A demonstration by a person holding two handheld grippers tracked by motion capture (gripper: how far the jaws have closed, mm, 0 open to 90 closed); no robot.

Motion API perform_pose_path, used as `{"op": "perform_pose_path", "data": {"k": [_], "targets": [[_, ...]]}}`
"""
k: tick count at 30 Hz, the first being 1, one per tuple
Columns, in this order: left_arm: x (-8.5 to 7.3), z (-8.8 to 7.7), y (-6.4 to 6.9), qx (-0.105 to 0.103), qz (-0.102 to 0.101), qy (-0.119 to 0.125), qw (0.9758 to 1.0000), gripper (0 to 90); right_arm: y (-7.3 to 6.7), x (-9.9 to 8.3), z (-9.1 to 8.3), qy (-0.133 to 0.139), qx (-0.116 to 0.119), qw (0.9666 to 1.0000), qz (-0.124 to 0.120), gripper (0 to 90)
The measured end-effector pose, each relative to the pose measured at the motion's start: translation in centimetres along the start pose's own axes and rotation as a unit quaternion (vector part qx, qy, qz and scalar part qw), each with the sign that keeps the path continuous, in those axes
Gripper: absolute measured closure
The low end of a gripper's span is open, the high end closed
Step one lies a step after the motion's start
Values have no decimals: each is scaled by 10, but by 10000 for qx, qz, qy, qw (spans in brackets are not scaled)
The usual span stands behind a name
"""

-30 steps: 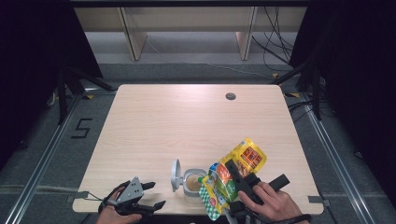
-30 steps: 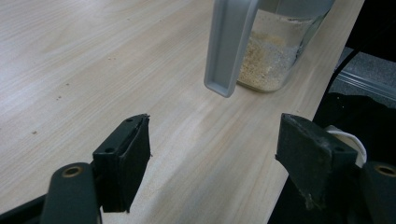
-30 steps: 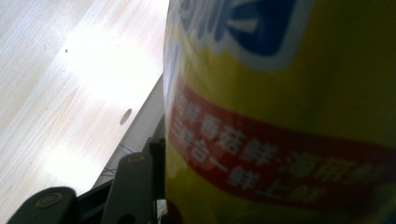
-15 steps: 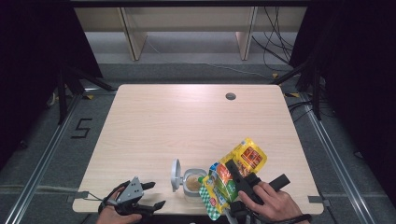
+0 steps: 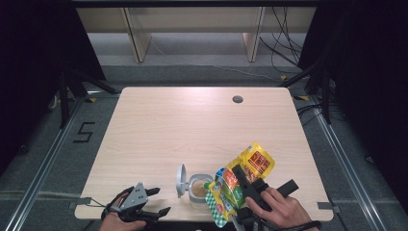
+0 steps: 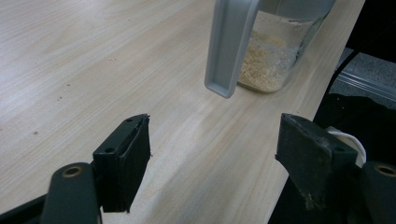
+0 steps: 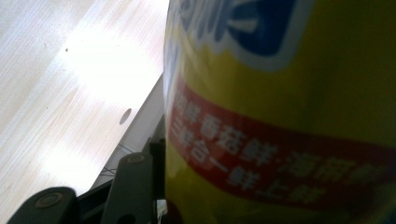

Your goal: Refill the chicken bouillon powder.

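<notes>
A clear jar (image 5: 198, 187) holding pale granules stands near the table's front edge, its grey hinged lid (image 5: 181, 179) flipped up on its left side. My right gripper (image 5: 239, 179) is shut on a yellow and green pouch (image 5: 255, 161), held tilted with its lower end over the jar's mouth. Close up in the right gripper view, the pouch (image 7: 280, 116) rests against one black finger (image 7: 133, 186). My left gripper (image 5: 160, 200) sits open at the front left, pointing at the jar (image 6: 275, 60) and its lid (image 6: 229, 46), with bare table between its pads (image 6: 126, 163).
The wooden table (image 5: 192, 125) has a round cable hole (image 5: 237, 99) at the back right. Its front edge runs just under both hands. Pale shelving legs (image 5: 137, 36) and loose cables stand on the floor behind the table.
</notes>
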State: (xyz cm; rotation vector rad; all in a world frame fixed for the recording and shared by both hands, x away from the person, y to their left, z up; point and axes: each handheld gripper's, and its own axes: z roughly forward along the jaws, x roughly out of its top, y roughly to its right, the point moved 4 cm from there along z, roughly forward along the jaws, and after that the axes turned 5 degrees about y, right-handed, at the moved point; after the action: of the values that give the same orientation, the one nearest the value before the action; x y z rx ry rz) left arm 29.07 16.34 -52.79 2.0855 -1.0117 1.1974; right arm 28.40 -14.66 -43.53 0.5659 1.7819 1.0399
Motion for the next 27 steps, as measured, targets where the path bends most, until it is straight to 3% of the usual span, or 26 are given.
{"op": "perform_pose_path", "data": {"k": [2, 6, 8, 11, 13, 16, 19, 22, 24, 25, 27], "targets": [[-1, -1, -2, 37, 147, -108, 9998, 256, 0, 0, 0, 3, 4, 10000, 17, 562], [0, 0, 0, -6, 5, -11, 10000, 256, 0, 0, 0, 3, 4, 10000, -4, 562], [-1, -1, -2, 40, 152, -113, 9998, 256, 0, 0, 0, -1, 10, 10000, -13, 562], [0, 0, 0, -3, -4, -2, 10000, 256, 0, 0, 0, 7, -4, 10000, 5, 563], [-1, -1, -2, 41, 139, -129, 9998, 256, 0, 0, 0, 11, 9, 10000, -13, 562], [0, 0, 0, 1, -8, 8, 10000, 256, -1, 0, 1, 26, 64, 10000, -19, 562], [-1, 0, -1, 22, 89, -16, 10000, 256, -1, 0, 1, 29, 69, 10000, -20, 562], [0, 0, 0, 3, -6, 8, 10000, 256, 0, 0, 0, 18, 0, 10000, -18, 562], [-1, -1, -2, 43, 169, -115, 9998, 255, 0, 0, 0, 11, 5, 10000, -15, 563], [-1, 0, 0, 25, 26, -9, 10000, 255, 0, 0, 0, 11, 12, 10000, -19, 563], [0, 0, 0, 8, -4, 7, 10000, 255, -1, 0, 0, 7, 4, 10000, -10, 563]]}}
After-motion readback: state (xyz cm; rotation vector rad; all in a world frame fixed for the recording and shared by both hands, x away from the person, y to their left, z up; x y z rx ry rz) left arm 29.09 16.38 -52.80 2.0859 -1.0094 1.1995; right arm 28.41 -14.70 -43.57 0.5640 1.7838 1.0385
